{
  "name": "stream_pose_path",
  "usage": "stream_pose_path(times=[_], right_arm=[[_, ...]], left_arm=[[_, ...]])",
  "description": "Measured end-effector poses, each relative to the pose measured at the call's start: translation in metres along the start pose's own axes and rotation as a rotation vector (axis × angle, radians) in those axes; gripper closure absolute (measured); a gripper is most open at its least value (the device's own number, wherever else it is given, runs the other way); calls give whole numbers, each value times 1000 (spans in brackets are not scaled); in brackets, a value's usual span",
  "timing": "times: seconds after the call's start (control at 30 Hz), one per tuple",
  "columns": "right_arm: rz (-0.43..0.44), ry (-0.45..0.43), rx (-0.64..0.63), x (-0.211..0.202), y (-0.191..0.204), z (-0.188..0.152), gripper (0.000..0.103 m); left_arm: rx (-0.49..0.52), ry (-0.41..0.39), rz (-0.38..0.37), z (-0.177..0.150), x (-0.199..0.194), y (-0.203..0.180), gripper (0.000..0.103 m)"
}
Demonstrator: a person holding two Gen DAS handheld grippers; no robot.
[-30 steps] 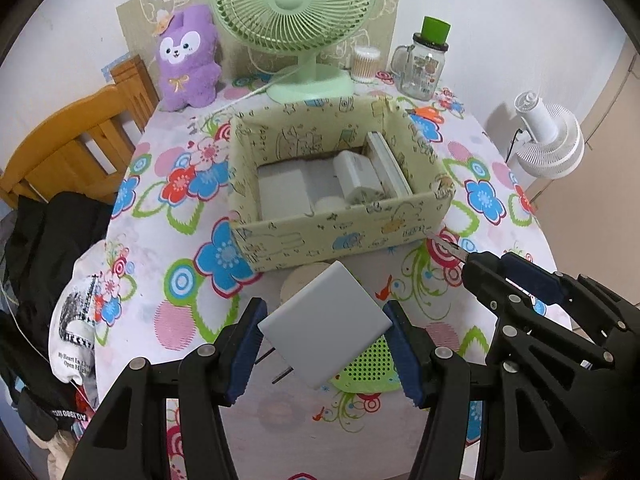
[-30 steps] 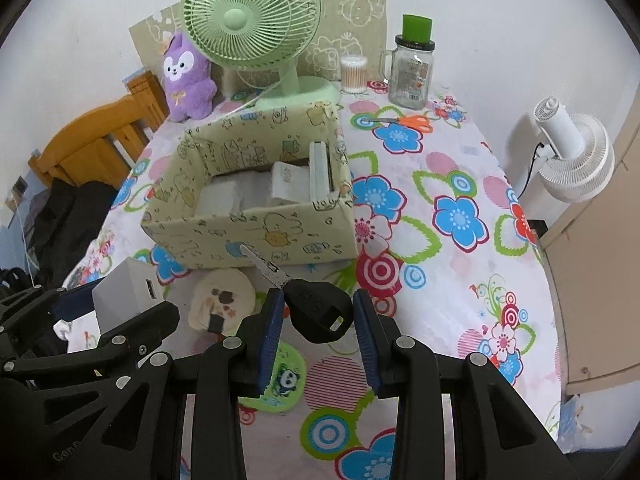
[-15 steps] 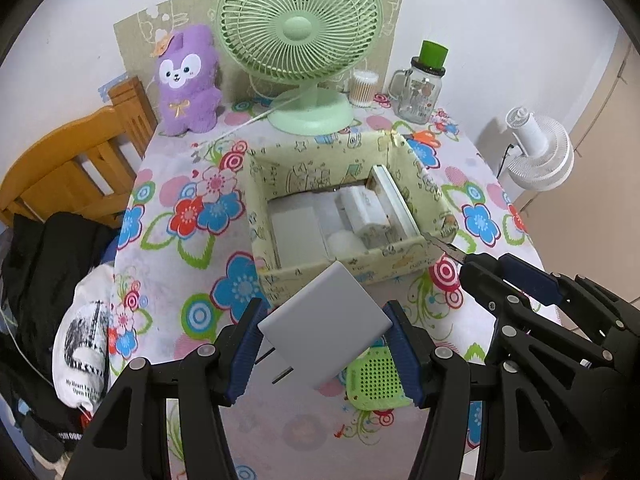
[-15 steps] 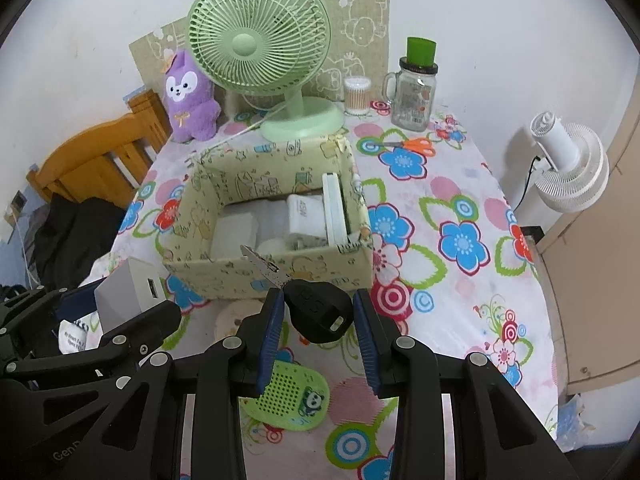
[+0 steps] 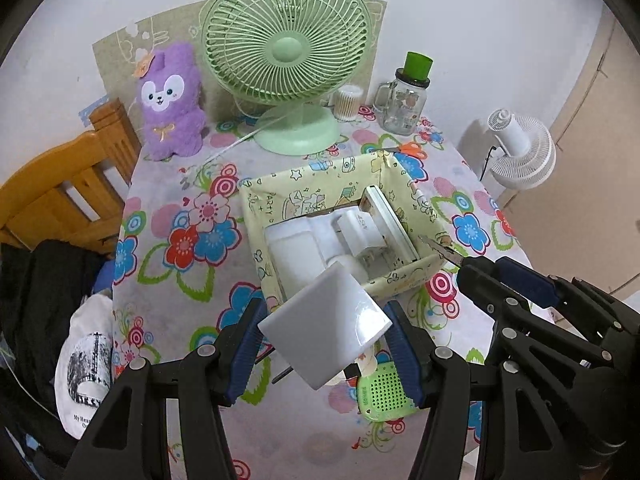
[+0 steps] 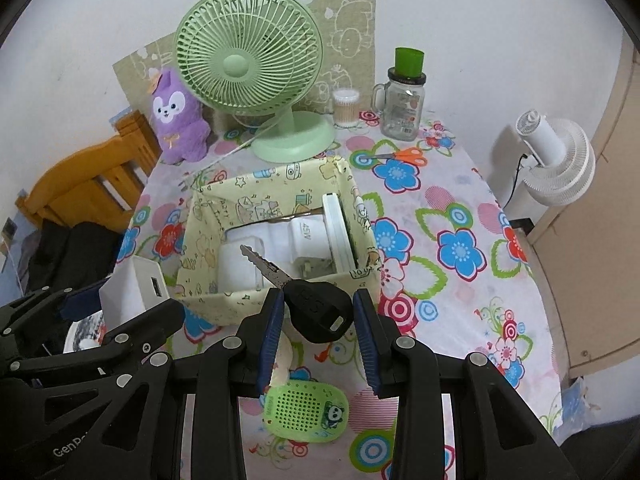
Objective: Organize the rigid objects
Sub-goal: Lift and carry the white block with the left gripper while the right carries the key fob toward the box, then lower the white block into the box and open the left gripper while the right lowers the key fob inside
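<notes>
Right now my left gripper [image 5: 324, 340] is clamped on a white charger block [image 5: 326, 326], its blue pads pressing the block's two sides, with the metal prongs poking out below on the left. I hold it tilted in the air over the near edge of the patterned storage box [image 5: 424, 216], which sits on the flowered tablecloth [image 5: 168, 280]. My right gripper [image 6: 318, 328] is closed narrowly on the black head of a car key [image 6: 316, 310]; the toothed blade points up and left, over the box's near wall and the white things inside.

Inside the box [image 6: 204, 240] I see several white adapters already lying together (one is marked 45W), and a flat white slab stands on edge against the right wall. Below both grippers a small green perforated gadget [image 6: 306, 410] lies on the cloth, and a round cream item partly hidden by the pads lies just beside it.

At the far end of the table stand a green desk fan [image 5: 286, 60], a purple plush toy [image 5: 170, 104], a glass mug jar with a green lid [image 5: 406, 98] and orange-handled scissors [image 6: 404, 156].
</notes>
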State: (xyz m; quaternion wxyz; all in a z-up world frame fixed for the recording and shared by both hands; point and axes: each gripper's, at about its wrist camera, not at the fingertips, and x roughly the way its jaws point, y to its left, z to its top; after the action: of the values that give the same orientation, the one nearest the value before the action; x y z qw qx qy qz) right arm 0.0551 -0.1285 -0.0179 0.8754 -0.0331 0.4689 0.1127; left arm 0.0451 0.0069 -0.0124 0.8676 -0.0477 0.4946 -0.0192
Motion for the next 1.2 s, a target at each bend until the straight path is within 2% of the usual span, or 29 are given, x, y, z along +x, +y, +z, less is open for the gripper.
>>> stream_pose_path(times=[0.2, 0.73, 1.2], right_arm=[[2, 5, -23, 2, 5, 7, 65], [83, 37, -135, 30, 4, 42, 65], [127, 66, -176, 60, -5, 66, 65]], left_arm=[[-14, 3, 6, 5, 2, 6, 42], [-105, 18, 68, 24, 20, 11, 41], [-95, 40, 100, 47, 44, 7, 41]])
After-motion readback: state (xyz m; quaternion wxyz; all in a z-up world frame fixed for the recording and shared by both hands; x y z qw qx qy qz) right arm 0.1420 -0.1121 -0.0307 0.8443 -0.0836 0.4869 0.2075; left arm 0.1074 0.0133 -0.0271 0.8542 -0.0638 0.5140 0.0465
